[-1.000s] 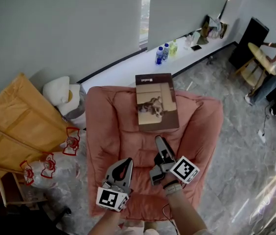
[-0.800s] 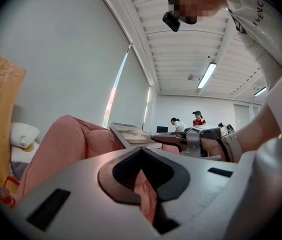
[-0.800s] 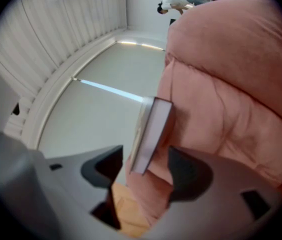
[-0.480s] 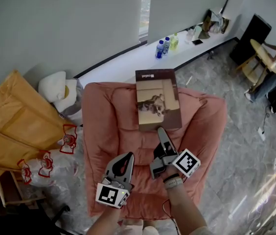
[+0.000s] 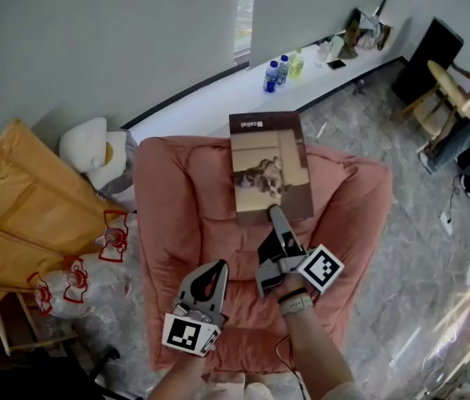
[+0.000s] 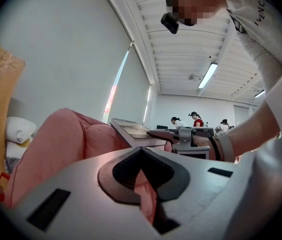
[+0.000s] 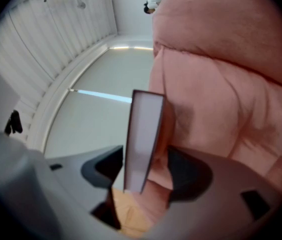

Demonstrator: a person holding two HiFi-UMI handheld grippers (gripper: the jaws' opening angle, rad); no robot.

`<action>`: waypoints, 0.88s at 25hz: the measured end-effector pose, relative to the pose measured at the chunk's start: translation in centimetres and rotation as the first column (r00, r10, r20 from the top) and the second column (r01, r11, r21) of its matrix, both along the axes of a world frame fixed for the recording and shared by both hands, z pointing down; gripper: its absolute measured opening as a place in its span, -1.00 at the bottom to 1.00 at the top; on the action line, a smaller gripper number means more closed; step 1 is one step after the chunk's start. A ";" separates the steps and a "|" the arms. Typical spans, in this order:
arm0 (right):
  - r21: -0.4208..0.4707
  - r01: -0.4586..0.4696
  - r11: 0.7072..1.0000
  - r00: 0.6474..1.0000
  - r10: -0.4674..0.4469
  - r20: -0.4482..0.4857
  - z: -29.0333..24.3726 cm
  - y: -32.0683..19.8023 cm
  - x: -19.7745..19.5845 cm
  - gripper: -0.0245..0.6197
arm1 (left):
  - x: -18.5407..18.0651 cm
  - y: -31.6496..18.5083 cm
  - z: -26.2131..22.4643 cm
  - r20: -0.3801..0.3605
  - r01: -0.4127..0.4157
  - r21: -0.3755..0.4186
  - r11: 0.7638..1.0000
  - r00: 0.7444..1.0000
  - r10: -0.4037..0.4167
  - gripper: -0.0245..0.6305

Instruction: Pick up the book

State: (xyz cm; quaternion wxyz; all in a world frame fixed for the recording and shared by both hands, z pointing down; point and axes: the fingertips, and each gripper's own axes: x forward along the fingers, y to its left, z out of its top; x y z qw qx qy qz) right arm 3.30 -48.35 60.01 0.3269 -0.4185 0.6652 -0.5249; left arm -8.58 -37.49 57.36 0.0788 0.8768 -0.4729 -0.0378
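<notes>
The closed brown book (image 5: 270,167) lies cover-up, tilted against the raised back of the pink cushion (image 5: 177,215).

An open-plan office — far ahead of the jaws of the left gripper (image 6: 142,156), several people (image 6: 195,119) show under ceiling strip lights (image 6: 207,75). Beyond the jaws run pale blinds (image 5: 93,48) and a long white window ledge (image 5: 210,107) with bottles (image 5: 272,77); grey marble flooring (image 5: 410,248) spreads to their right.
</notes>
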 end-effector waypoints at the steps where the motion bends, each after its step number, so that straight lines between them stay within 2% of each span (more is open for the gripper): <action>1: 0.005 0.001 1.000 1.000 -0.001 0.015 0.0 -0.2 0.0 -0.10 | 0.0 0.0 0.2 -0.002 0.000 -0.007 1.000 1.000 0.000 -0.86; 6: 0.005 -0.028 1.000 0.993 0.027 0.111 0.5 -0.7 0.2 -0.10 | 0.1 0.1 1.0 0.000 -0.006 -0.025 1.000 1.000 0.006 -0.86; 17: 0.108 -0.037 0.993 0.988 0.020 0.154 -0.9 -1.0 0.3 -0.12 | -0.3 0.3 1.5 -0.016 0.000 -0.041 0.999 1.000 0.000 -0.86; 22: 0.135 -0.044 0.990 0.989 0.025 0.146 -1.3 -1.2 0.6 -0.23 | -0.6 0.6 1.5 -0.032 0.006 -0.063 0.998 0.999 -0.008 -0.86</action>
